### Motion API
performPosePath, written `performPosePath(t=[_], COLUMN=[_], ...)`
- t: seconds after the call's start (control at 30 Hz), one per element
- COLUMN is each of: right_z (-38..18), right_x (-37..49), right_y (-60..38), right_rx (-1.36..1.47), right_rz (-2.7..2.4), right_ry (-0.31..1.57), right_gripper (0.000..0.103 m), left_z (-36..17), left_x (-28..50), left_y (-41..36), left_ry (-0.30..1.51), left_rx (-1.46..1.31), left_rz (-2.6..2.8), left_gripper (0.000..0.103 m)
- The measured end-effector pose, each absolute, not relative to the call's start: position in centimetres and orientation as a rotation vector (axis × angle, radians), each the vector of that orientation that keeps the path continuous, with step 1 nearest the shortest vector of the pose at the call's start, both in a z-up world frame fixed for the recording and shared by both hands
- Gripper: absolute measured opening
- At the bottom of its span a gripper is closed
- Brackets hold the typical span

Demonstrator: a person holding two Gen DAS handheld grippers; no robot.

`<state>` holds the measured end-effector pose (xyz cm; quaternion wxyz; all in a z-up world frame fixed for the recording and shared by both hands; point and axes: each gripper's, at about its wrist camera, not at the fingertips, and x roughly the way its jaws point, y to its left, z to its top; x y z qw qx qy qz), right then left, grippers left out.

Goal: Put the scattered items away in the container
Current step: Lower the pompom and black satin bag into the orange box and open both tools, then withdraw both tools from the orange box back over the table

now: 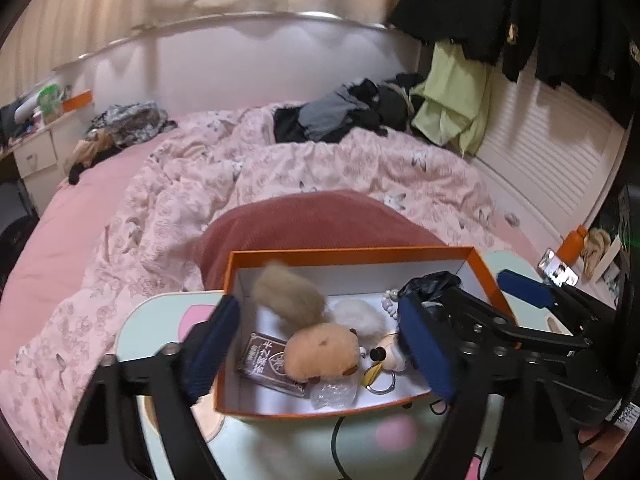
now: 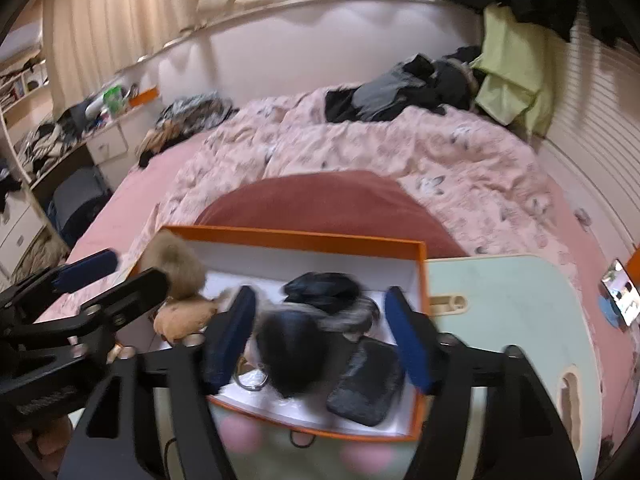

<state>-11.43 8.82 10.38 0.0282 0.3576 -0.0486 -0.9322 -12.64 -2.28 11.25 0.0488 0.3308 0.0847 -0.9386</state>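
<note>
A: Landmark item: orange box (image 1: 472, 258), white inside, on a pale green lap table (image 1: 156, 312) over the bed.

B: Contents?

A: Tan plush animal (image 1: 320, 354) at the box's middle-left; beige fur pompom (image 1: 288, 294), blurred, above it; brown card pack (image 1: 268, 360) left of the plush; white fluffy ball (image 1: 360, 316) behind it; metal ring (image 1: 382, 384) toward the near wall. Right half: black fur pompom (image 2: 292, 354), blurred; dark flat pouch (image 2: 368, 384) beside it; crumpled black item (image 2: 320, 286) by the far wall.

B: Grippers?

A: Left gripper (image 1: 320, 354) above the box's left half, blue pads wide apart, gripping nothing. Right gripper (image 2: 320, 340) above the right half, fingers likewise spread; black pompom between them, whether touching I cannot tell.
</note>
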Motion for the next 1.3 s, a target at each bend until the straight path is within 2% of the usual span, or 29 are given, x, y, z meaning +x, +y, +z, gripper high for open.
performPosePath(t=[0.2,0.27,0.33,0.43,0.57,0.8,0.83,0.9,0.93,0.97,1.3], right_z=[12.0,12.3,12.1,10.6,7.4,3.8,3.4,3.1,3.1,3.0,3.0], right_x=[-8.4,-6.5,-4.5,-1.8,0.4,0.8,0.6,0.6,0.6,0.6,0.9], right_y=[8.9,8.8,8.5,8.0,7.5,8.5,8.5,8.3,8.6,9.1,9.8], right_rx=[1.033,1.017,1.023,1.077,1.171,1.341,1.372,1.409,1.411,1.423,1.393], right_rz=[-2.932,-2.933,-2.927,-2.89,-2.85,-2.814,-2.821,-2.864,-2.875,-2.875,-2.892], right_ry=[-0.102,-0.099,-0.088,-0.065,-0.038,-0.086,-0.071,0.015,0.007,-0.016,-0.017], right_gripper=[0.075,0.075,0.075,0.081,0.081,0.081,0.084,0.093,0.095,0.103,0.103], left_z=[11.7,11.1,10.0,7.3,3.8,1.2,0.8,0.6,0.6,0.6,0.4], left_x=[-8.7,-6.7,-5.1,-3.2,-1.8,-2.1,-1.9,-1.3,-1.2,-1.2,-1.3], left_y=[-1.8,-1.3,-0.7,0.1,0.7,2.6,2.9,3.2,3.2,3.2,3.1], left_ry=[0.232,0.248,0.267,0.329,0.409,0.209,0.169,0.174,0.174,0.172,0.177], left_rx=[0.985,1.008,1.049,1.156,1.246,1.301,1.289,1.256,1.253,1.252,1.249], left_rz=[-2.853,-2.868,-2.866,-2.834,-2.759,-2.683,-2.672,-2.684,-2.684,-2.684,-2.693], left_gripper=[0.089,0.096,0.097,0.097,0.097,0.098,0.102,0.102,0.103,0.103,0.103])
